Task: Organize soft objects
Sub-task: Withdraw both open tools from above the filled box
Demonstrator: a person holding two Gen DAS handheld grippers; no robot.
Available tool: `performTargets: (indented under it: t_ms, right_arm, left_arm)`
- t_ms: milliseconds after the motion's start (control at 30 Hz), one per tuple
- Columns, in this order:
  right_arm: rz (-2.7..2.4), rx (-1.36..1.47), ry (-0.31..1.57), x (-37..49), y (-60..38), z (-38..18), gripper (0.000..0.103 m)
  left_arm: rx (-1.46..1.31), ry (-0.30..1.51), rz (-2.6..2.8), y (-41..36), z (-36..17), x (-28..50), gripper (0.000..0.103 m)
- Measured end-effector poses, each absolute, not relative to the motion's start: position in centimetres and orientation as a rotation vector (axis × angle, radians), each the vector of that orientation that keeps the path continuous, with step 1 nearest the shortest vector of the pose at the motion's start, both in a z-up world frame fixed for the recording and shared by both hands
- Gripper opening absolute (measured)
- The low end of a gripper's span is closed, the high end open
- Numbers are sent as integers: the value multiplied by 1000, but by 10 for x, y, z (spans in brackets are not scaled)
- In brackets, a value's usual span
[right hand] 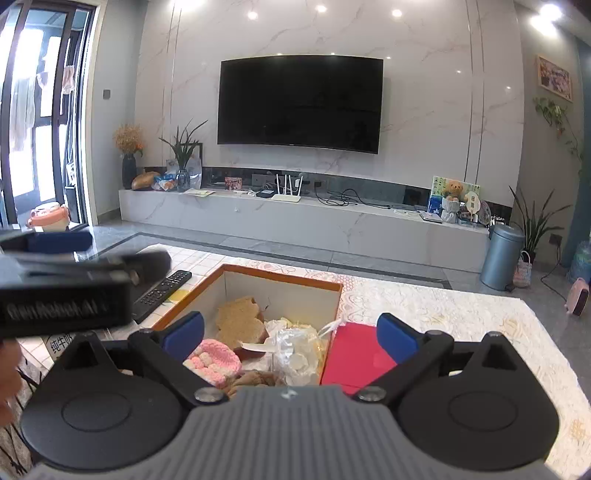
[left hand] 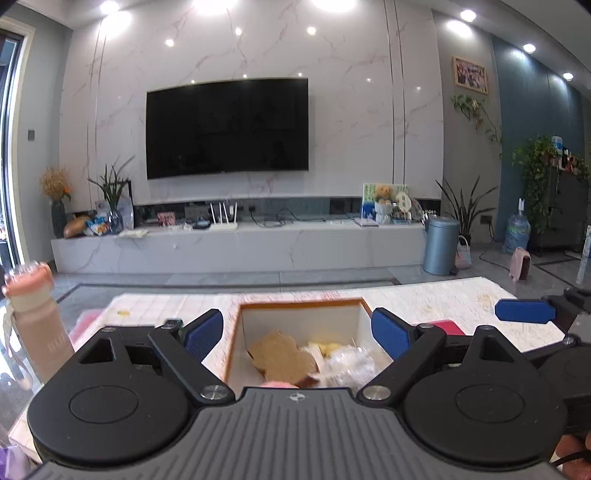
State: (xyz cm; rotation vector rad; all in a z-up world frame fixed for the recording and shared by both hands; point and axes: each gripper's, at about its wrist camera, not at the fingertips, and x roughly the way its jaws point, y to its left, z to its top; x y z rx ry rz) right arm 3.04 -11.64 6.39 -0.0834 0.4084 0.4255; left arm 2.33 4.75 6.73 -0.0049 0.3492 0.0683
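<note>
Soft toys lie in the box (pink knit nearest). Both grippers, left and right, hover spread, empty; best to seek any leftovers.

- A pale marble wall carries a dark, switched-off television.
- A long, low marble console runs beneath it.
- Grey floor tiles lie beyond the worktop's far edge.
- Glazed doors let in daylight on the left.
- Ceiling spotlights glow.
</note>
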Motion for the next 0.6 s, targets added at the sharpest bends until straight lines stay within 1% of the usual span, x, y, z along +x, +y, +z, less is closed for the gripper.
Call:
performTargets:
  t_ms: [600]
  right_arm:
    - [426,-36,461,34,-126,47,98]
  left_arm:
    - [-20,381,77,43,54,14,103]
